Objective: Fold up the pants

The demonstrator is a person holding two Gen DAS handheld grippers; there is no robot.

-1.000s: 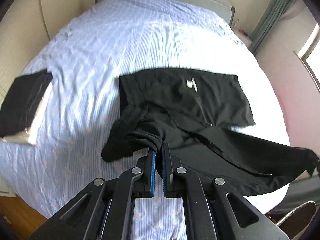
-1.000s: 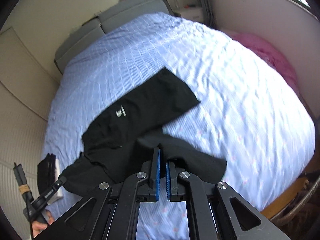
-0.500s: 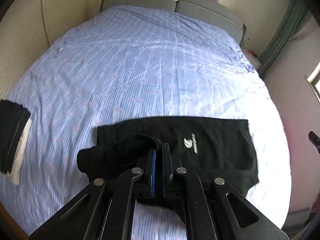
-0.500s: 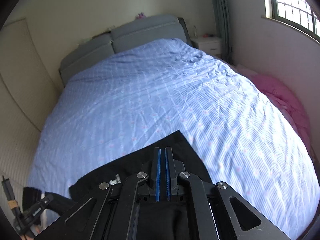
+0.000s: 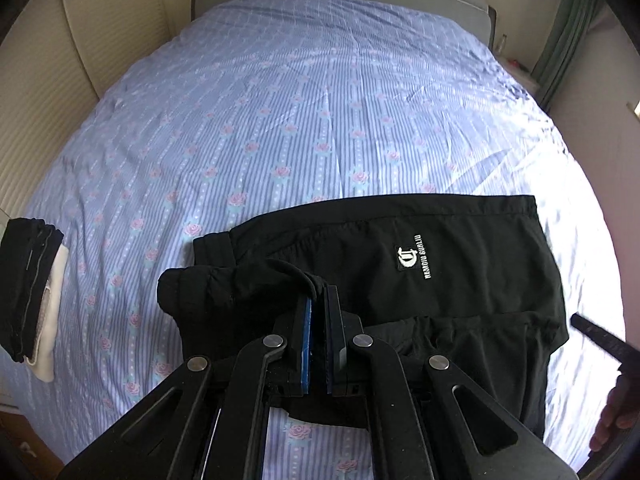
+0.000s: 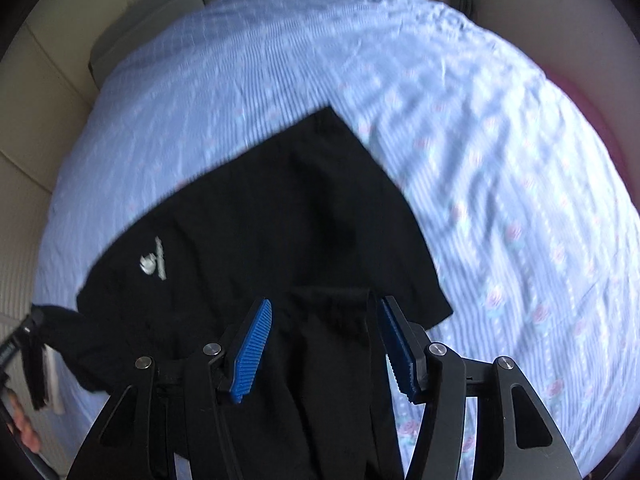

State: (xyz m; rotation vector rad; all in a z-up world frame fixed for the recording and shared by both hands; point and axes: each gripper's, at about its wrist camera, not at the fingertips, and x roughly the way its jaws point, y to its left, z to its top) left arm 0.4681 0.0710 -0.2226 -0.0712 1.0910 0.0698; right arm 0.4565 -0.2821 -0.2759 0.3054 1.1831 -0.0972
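Pants (image 5: 420, 268) lie on the bed (image 5: 300, 120), near its foot end. They are black and soft. They are folded over, so one layer sits on top of another. A small white logo (image 5: 412, 258) with tiny letters shows on the top layer, about in the middle of the pants. The far edge of the pants looks straight and flat. The near edge is bumpy and wrinkled.

The left claw (image 5: 319, 304) is squeezed shut on a bunched-up bit of the pants, at their left end. That bit is lifted into a little hump, and the cloth hangs down in a lump to the left of it.

The right claw (image 6: 324, 344) is wide open, with its blue pads (image 6: 252, 348) far apart. It holds nothing. It hovers above the right end of the pants, and black cloth shows between its fingers. The right wrist view is blurry.

The bed has a light blue striped sheet with little pink roses. A stack of folded clothes (image 5: 30, 288), black on top and white below, sits at the bed's edge, well to the left of the pants.
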